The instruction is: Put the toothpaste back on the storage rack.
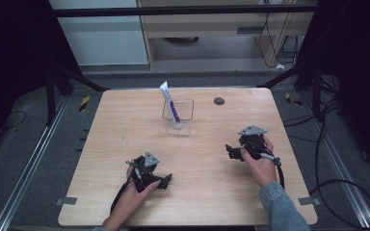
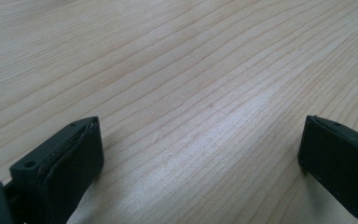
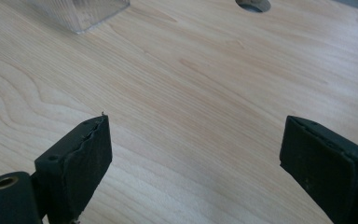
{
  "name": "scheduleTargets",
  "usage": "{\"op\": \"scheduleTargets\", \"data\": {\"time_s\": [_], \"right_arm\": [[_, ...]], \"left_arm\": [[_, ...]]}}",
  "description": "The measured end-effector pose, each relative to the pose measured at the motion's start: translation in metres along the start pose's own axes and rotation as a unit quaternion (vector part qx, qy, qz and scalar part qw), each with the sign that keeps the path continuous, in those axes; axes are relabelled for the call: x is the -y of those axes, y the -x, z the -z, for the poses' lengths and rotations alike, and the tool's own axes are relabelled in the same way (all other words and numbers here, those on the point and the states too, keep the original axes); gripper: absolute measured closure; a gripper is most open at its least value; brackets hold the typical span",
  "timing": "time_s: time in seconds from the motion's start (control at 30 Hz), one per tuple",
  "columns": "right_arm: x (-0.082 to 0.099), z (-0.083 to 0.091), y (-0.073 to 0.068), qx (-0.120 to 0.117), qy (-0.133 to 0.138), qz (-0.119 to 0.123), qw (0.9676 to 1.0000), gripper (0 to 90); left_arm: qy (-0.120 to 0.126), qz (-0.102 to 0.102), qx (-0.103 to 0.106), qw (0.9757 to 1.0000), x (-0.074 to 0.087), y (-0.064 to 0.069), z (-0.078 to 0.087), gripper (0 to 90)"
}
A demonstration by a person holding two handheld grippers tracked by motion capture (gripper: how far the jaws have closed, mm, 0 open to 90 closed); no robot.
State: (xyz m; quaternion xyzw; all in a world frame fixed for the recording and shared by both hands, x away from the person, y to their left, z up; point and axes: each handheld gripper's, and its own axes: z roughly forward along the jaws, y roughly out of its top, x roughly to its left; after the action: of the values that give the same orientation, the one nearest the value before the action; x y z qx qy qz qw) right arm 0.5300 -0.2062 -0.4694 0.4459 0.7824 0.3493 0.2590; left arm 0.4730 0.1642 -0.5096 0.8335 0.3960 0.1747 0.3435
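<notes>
High view: clear container (image 1: 178, 118) with white-purple tube (image 1: 171, 107) leaning inside, far-centre on tabletop (image 1: 207, 192). Left hand-held gripper (image 1: 165, 180) low near front, right hand-held gripper (image 1: 230, 151) at right; both well apart from the container.
Left gripper view: jaws spread, bare wood between.
Right gripper view: jaws spread, nothing between; container corner at top left, dark hole (image 3: 253, 4) top.

Grey carpet floor (image 1: 24, 144) surrounds the wooden counter (image 1: 125, 125); black frame bars (image 1: 183, 10), loose cables (image 1: 339, 185), pale cabinet (image 1: 212, 24) behind.
</notes>
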Motion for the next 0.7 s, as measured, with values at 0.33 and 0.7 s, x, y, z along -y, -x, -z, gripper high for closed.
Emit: {"op": "scheduleTargets", "data": {"time_s": [0.33,0.7], "right_arm": [[0.013,-0.001,0.015,0.004,-0.001,-0.032,0.9995,8.7],[0.022,-0.016,0.039,0.027,-0.003,-0.081,0.9964,9.0]], "left_arm": [[0.000,0.000,0.000,1.0000,0.000,0.000,0.000,0.0],[0.000,0.000,0.000,1.0000,0.000,0.000,0.000,0.0]]}}
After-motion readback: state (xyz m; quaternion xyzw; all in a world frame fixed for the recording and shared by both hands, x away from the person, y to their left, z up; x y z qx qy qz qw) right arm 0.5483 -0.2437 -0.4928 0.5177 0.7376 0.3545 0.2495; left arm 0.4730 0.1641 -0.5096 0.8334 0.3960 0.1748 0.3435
